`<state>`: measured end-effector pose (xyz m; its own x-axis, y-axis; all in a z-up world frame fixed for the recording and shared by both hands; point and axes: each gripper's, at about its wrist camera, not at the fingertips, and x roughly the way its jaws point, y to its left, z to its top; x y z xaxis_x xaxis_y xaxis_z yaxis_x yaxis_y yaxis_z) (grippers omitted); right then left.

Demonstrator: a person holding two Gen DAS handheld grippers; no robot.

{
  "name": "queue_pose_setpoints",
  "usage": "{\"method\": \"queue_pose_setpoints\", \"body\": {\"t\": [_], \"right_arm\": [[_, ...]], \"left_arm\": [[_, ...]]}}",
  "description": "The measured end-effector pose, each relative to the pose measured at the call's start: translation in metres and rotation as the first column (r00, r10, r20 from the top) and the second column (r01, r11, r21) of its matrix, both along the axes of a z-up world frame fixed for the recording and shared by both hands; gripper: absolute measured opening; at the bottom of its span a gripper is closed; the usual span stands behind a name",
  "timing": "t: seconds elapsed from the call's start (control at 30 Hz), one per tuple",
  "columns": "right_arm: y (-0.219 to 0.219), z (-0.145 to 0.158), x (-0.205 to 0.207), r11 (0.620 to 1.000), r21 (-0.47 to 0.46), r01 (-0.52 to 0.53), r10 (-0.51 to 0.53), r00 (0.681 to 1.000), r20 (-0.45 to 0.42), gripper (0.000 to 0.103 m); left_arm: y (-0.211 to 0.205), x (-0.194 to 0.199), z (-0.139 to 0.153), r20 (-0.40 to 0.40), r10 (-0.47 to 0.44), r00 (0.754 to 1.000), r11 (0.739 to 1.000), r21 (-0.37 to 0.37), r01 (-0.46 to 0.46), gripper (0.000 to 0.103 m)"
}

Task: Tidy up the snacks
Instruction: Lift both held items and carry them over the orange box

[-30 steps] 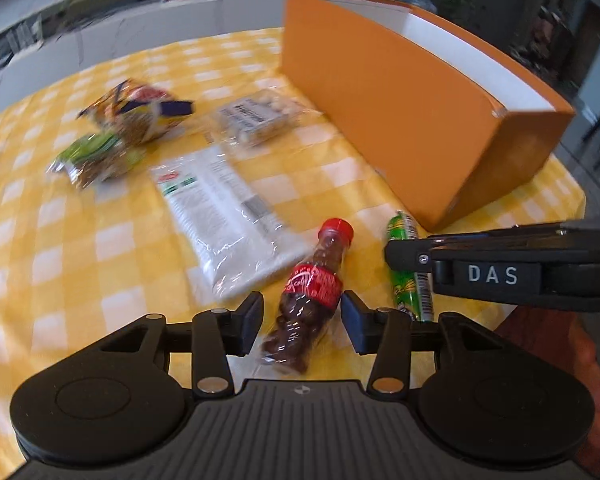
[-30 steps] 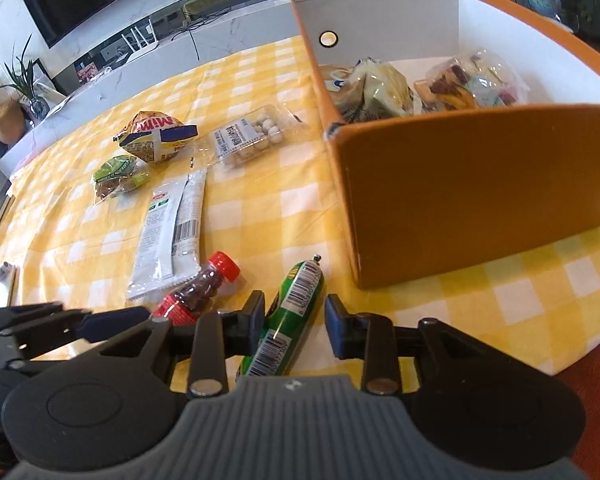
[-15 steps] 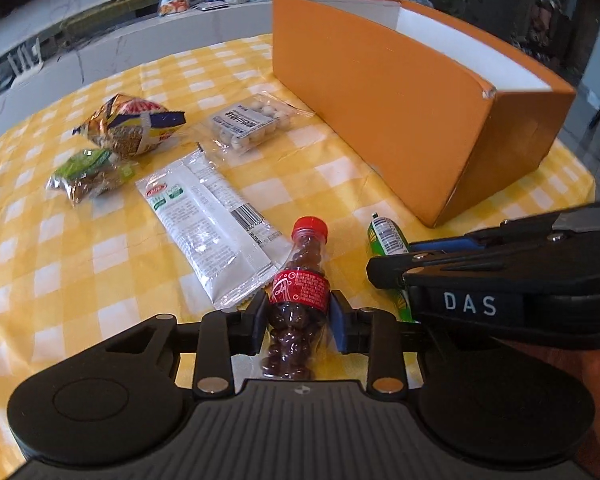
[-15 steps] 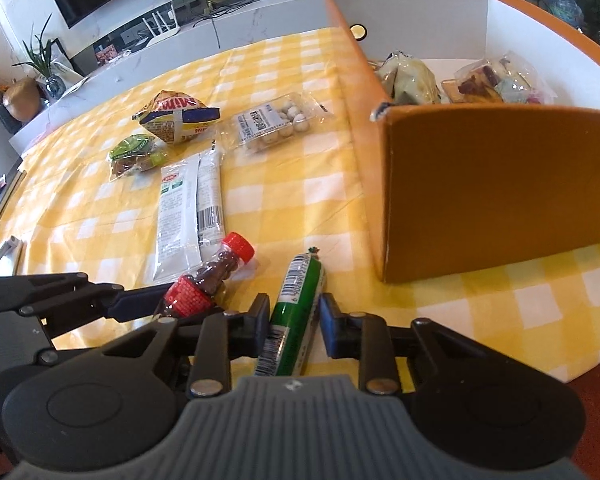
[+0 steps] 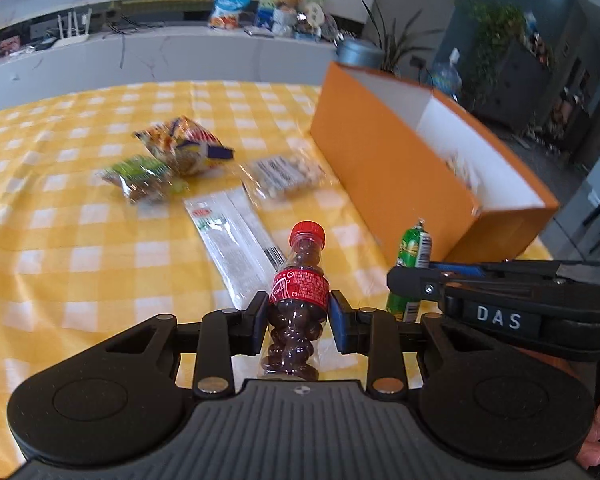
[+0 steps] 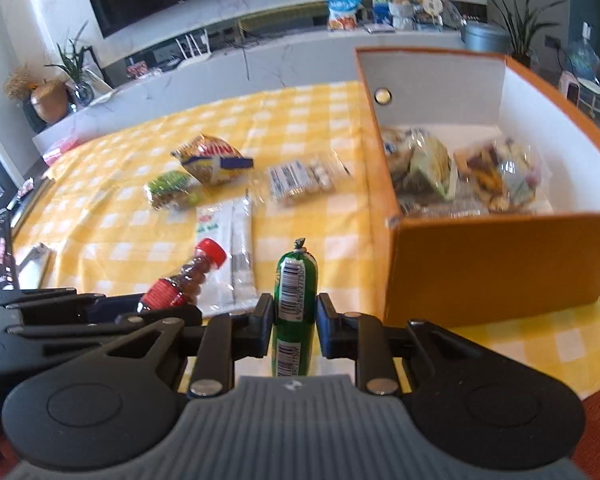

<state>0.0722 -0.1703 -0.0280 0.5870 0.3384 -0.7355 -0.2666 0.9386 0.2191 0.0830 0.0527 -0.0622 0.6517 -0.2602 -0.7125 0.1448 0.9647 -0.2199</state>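
We grip one snack in each gripper above the bench.

Our left gripper [image 5: 299, 316] has its jaws closed on the small red-capped bottle [image 5: 300, 280] of brown candies, cap pointing away. Our right gripper [image 6: 294, 322] has its jaws closed on the green sausage stick [image 6: 294, 292], held beside the near corner of the orange box [image 6: 492, 264], which already contains bagged snacks [image 6: 460, 172]. Near the bench's middle lie a white packet [image 5: 228, 232], a clear tray pack [image 5: 284, 176], a yellow bag [image 5: 184, 146] and a green bag [image 5: 144, 178].
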Motion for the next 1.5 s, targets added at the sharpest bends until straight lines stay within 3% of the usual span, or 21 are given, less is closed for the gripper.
{"method": "queue_pose_setpoints", "body": {"t": [0.23, 0.53, 0.9, 1.13, 1.5], "right_arm": [[-0.007, 0.042, -0.013, 0.997, 0.04, -0.062, 0.057, 0.992, 0.111, 0.021], [-0.056, 0.099, -0.011, 0.995, 0.079, -0.06, 0.037, 0.964, 0.264, 0.021], [-0.134, 0.131, 0.011, 0.999, 0.026, 0.029, -0.036, 0.932, 0.362, 0.021], [-0.172, 0.124, 0.044, 0.994, -0.078, 0.079, -0.051, 0.949, 0.312, 0.021], [-0.2, 0.084, 0.098, 0.975, -0.221, 0.036, 0.0, 0.987, 0.162, 0.021]], "left_arm": [[0.001, -0.005, 0.039, 0.046, 0.015, 0.999, 0.998, -0.055, -0.013, 0.036], [-0.033, 0.011, 0.089, 0.15, -0.063, 0.987, 0.997, -0.036, 0.069, 0.036], [-0.1, 0.07, 0.105, 0.149, -0.213, 0.966, 0.976, -0.02, 0.218, 0.036], [-0.146, 0.114, 0.092, 0.074, -0.31, 0.948, 0.949, -0.04, 0.313, 0.036], [-0.194, 0.165, 0.047, -0.1, -0.384, 0.918, 0.924, -0.047, 0.381, 0.036]]}}
